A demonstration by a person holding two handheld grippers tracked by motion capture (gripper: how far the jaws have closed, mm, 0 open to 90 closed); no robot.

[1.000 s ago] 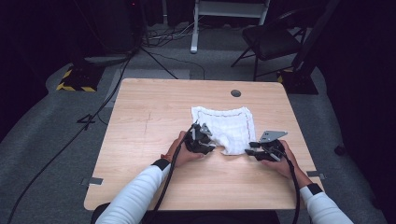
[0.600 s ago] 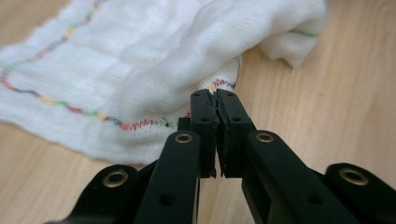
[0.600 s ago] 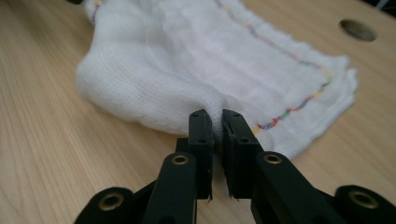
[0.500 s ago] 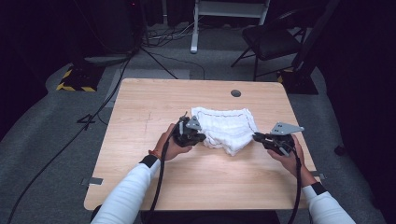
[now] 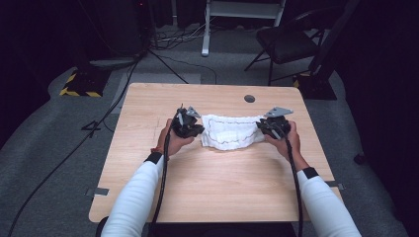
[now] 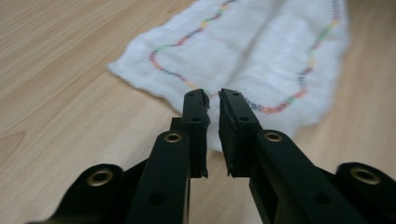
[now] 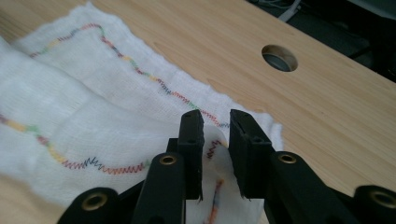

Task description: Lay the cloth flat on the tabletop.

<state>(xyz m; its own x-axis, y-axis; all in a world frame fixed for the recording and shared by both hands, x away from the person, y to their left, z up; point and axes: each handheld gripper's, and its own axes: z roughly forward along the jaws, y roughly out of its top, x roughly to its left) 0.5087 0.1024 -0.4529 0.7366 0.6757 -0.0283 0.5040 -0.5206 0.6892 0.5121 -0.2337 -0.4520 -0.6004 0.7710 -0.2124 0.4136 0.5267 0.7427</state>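
Note:
A white cloth with a coloured zigzag stitch along its border lies folded into a long band on the wooden table. My left gripper is at its left end and my right gripper at its right end. In the left gripper view the jaws stand a narrow gap apart just above the cloth's edge, having just been opening, with nothing pinched. In the right gripper view the jaws have also just been opening and hover over the folded corner without pressing on it.
A round cable hole is in the table behind the cloth and appears in the right gripper view too. Beyond the table stand a dark chair and a white stand, with cables on the grey floor.
Both grippers carried the cloth's near edge up and away from the person, folding it over into a narrower band. They moved apart to its two ends and their jaws opened slightly.

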